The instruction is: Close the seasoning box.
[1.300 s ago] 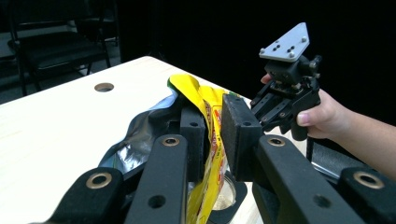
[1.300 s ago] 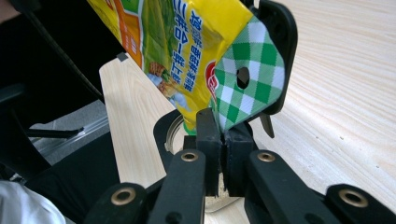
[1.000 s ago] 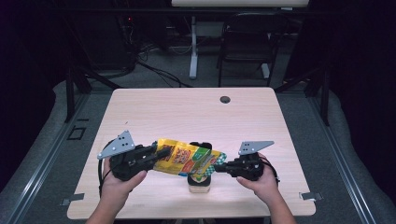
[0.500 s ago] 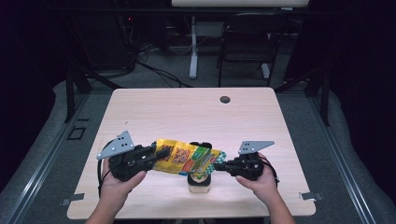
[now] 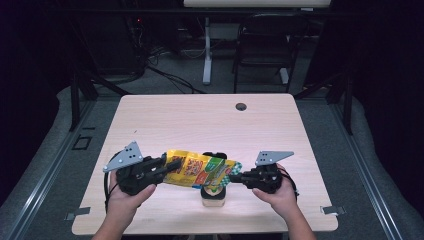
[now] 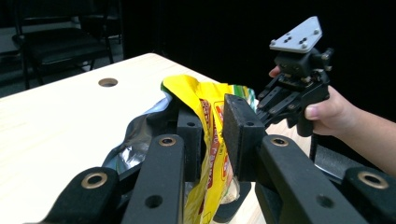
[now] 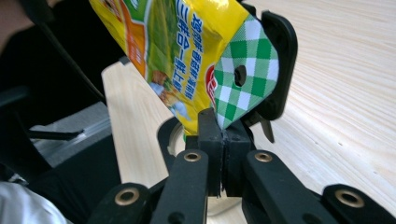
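Holding almost exactly as a second ago: both hands staying put, no visible shift in the yellow pouch [image 5: 197,170], no lift or tilt worth naming. Reading that as a pause in mid-pour or just ahead of it, not progress.

Keeping the pouch strung between the two tools, off the counter [image 5: 200,120], right over the small pale container [image 5: 212,199] standing near the front edge. Pinching with the right gripper [image 5: 235,176]: fingers [image 7: 210,135] pressed together on the green-checked bottom corner of the pouch. Gripping with the left gripper [image 5: 167,167] at the other end, fingers [image 6: 240,135] partly apart with the yellow wall sandwiched between them, beside the torn mouth where silver lining is gaping; looking like a hold on one wall alone, though hard to be certain from that angle.

Sagging slightly in the middle, with the belly hanging just above the container and hiding most of its opening from overhead. Judging that the checked corner needs raising and the mouth needs lowering towards the container before anything can run out.

Sitting just behind the pouch: a black rounded piece [image 5: 215,156], close enough to catch the film during tilting. Lying well apart at the far side: a round cable hole [image 5: 241,106]. Leaving the rest of the counter bare; standing beyond it, a dark chair [image 5: 265,45], out of the way.
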`<control>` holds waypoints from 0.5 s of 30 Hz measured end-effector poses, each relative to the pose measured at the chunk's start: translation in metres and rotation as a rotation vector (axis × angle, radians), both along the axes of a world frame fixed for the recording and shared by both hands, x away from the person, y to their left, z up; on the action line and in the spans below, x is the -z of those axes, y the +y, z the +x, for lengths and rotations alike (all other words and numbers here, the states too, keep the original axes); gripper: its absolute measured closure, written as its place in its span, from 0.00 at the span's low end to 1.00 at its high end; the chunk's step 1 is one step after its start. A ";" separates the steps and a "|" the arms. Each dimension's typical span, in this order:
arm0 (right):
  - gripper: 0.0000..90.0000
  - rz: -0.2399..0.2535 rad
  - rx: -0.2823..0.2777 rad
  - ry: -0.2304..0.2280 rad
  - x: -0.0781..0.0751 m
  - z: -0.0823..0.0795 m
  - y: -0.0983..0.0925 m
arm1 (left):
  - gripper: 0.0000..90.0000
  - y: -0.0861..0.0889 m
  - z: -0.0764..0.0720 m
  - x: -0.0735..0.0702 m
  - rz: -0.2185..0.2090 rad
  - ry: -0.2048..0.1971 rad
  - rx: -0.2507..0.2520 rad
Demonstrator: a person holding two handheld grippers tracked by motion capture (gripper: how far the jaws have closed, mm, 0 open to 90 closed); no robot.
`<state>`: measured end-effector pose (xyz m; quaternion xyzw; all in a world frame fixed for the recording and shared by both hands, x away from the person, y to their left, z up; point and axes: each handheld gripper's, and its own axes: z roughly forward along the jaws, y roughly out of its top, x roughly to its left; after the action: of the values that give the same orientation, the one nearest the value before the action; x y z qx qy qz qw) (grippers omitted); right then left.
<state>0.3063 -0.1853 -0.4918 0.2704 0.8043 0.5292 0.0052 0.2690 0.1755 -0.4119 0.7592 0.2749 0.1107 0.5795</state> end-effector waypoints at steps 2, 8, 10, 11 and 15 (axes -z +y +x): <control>0.99 0.016 0.001 0.000 -0.001 0.000 -0.001 | 0.86 0.002 0.000 0.001 0.006 0.006 -0.002; 0.99 0.013 0.005 -0.014 -0.002 -0.001 0.000 | 0.85 0.004 -0.001 0.002 0.016 0.002 -0.008; 0.99 0.033 0.006 -0.010 -0.003 -0.002 0.000 | 0.85 0.005 -0.001 0.003 0.014 0.005 -0.011; 0.99 0.036 0.006 -0.010 -0.003 -0.002 0.000 | 0.85 0.006 -0.001 0.004 0.021 0.006 -0.008; 0.99 0.037 0.003 -0.016 -0.003 -0.002 0.000 | 0.85 0.009 -0.001 0.007 0.013 0.008 -0.011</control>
<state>0.3046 -0.1848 -0.4886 0.2674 0.7939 0.5460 0.0075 0.2677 0.1842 -0.4185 0.7619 0.2806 0.1126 0.5728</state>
